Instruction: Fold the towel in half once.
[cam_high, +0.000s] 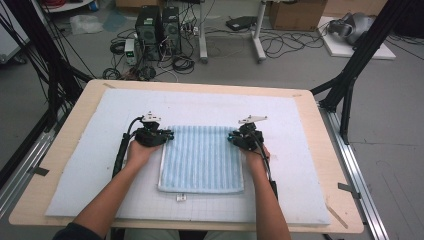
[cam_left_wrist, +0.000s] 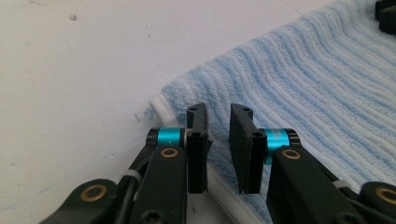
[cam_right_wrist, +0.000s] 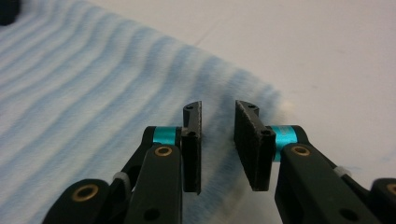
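While both hands rested on the table, the left gripper (cam_high: 161, 135) and the right gripper (cam_high: 239, 137) were found at the two far corners of a light blue striped towel (cam_high: 201, 159). This towel lay flat on a white foam mat (cam_high: 90, 165), which covered most of a wooden table (cam_high: 70, 135). A small white tag (cam_high: 181, 198) lay on the mat just beside the towel's near edge.

As seen in the left gripper view, the left gripper (cam_left_wrist: 218, 140) had its jaws set a narrow gap apart directly over the towel's (cam_left_wrist: 303, 93) white-hemmed corner. No fold of cloth was seen pinched between the pads.

Viewed from the right gripper view, the right gripper (cam_right_wrist: 217, 135) likewise had its jaws a narrow gap apart, above the blurred corner of the towel (cam_right_wrist: 93, 93). Nothing was seen clamped between them. Whether the tips touched the cloth could not be determined in either gripper view.
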